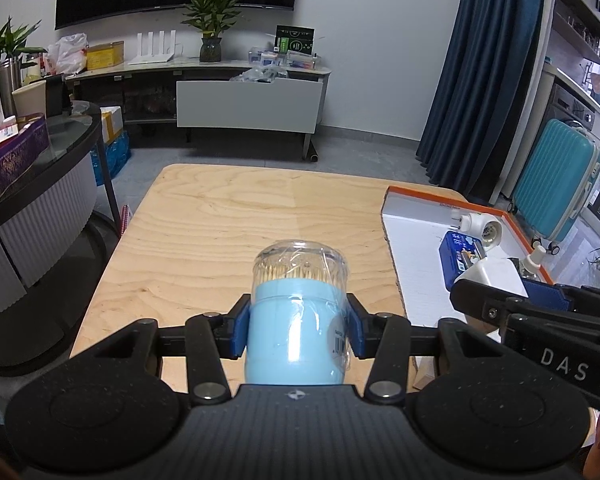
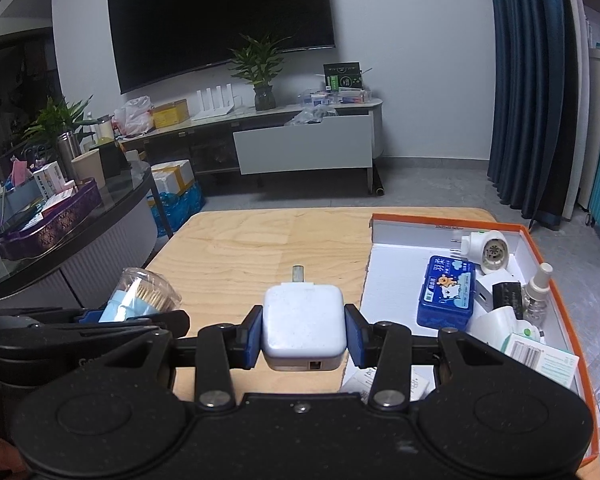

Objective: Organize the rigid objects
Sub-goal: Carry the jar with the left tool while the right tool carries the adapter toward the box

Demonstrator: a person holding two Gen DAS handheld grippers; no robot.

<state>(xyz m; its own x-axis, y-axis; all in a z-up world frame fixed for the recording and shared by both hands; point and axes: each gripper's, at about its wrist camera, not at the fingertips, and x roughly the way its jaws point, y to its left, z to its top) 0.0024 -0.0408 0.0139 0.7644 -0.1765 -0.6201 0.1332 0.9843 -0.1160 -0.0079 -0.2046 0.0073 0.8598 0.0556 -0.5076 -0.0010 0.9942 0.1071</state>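
Note:
My left gripper [image 1: 298,330] is shut on a light blue toothpick jar [image 1: 298,320] with a clear lid, held above the wooden table [image 1: 220,220]. The jar also shows at the left of the right wrist view [image 2: 140,298]. My right gripper [image 2: 303,332] is shut on a white power adapter [image 2: 303,324] with a metal prong pointing forward, held above the table just left of the orange-rimmed white tray [image 2: 396,248]. The right gripper appears at the right of the left wrist view [image 1: 540,304], over the tray [image 1: 412,248].
The tray holds a blue tin [image 2: 446,292], a white plug-in device [image 2: 488,250], a small spray bottle [image 2: 536,292], a black item and paper boxes. A dark glass side table [image 1: 40,168] with boxes stands left. A teal suitcase [image 1: 556,176] stands right.

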